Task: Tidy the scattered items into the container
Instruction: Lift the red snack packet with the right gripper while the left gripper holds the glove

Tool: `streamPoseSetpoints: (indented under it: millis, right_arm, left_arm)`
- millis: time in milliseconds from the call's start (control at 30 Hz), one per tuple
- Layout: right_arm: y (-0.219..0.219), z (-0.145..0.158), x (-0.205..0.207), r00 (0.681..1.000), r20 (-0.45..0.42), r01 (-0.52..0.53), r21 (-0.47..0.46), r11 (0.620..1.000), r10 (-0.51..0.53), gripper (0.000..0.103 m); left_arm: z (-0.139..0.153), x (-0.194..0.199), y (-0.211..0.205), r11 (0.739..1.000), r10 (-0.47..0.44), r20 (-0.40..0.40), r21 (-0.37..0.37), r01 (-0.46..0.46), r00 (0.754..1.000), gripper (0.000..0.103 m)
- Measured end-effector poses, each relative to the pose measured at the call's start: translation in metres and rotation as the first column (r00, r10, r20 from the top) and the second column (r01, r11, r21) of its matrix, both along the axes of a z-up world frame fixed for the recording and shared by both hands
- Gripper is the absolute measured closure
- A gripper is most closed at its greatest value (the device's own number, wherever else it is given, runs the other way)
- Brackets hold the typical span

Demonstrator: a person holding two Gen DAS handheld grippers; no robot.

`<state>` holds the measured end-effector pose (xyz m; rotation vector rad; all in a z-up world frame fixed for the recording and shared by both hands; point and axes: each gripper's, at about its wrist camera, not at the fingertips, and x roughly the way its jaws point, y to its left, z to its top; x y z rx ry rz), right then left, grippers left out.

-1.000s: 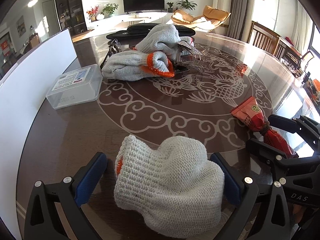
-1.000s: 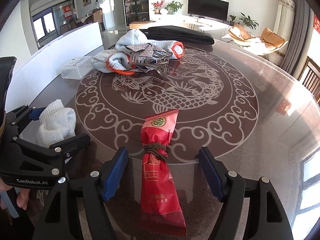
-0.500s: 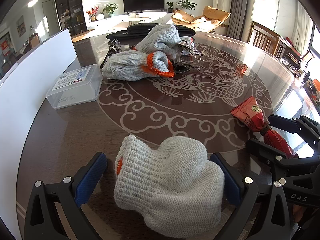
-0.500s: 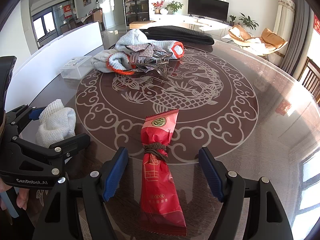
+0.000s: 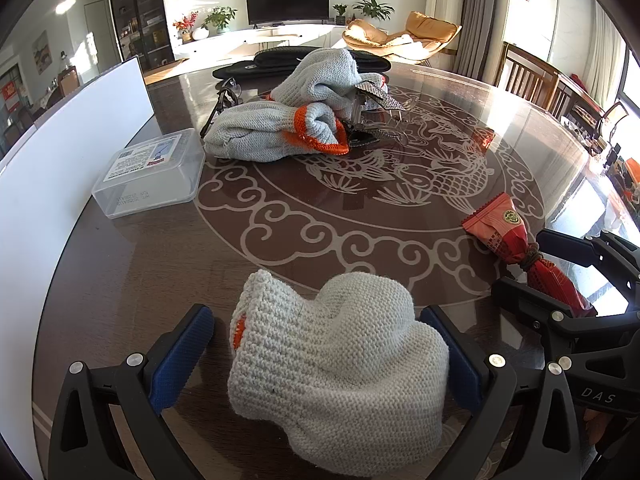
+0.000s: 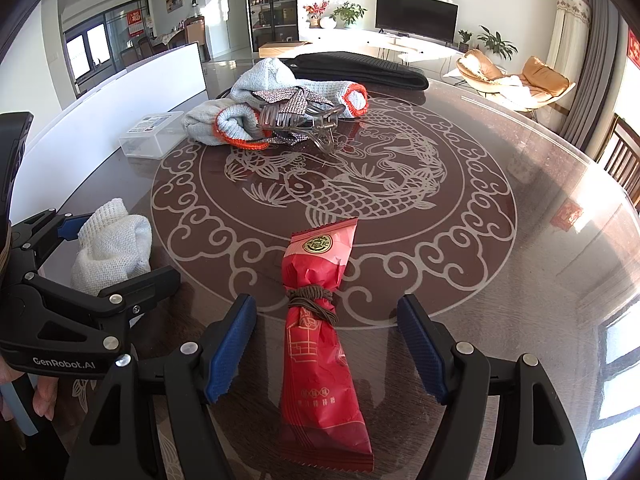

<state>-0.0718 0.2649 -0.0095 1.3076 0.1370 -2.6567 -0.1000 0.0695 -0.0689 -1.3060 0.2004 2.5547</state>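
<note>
A balled-up white knit glove lies on the table between the open fingers of my left gripper; the right pad is close against it, the left pad stands apart. In the right wrist view the same glove shows at the left. A red snack packet, tied with brown cord, lies lengthwise between the open fingers of my right gripper, untouched by either pad. A clear plastic container with its labelled lid on sits at the far left of the table.
More grey gloves with orange cuffs, a hair claw and a black flat bag lie heaped at the far side of the round patterned table. A white board stands along the left edge. Chairs stand to the right.
</note>
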Motion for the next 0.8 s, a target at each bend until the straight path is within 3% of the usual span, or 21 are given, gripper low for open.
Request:
streamPoseSetpoints:
  millis: [800]
  right_arm:
    - [0.0007,0.0002,0.0004,1.0,0.0,0.0,0.0,1.0,0.0,0.029]
  left_arm:
    - [-0.0001,0.0009,-0.0008,1.0,0.002,0.002,0.002,-0.002,1.0,0.0]
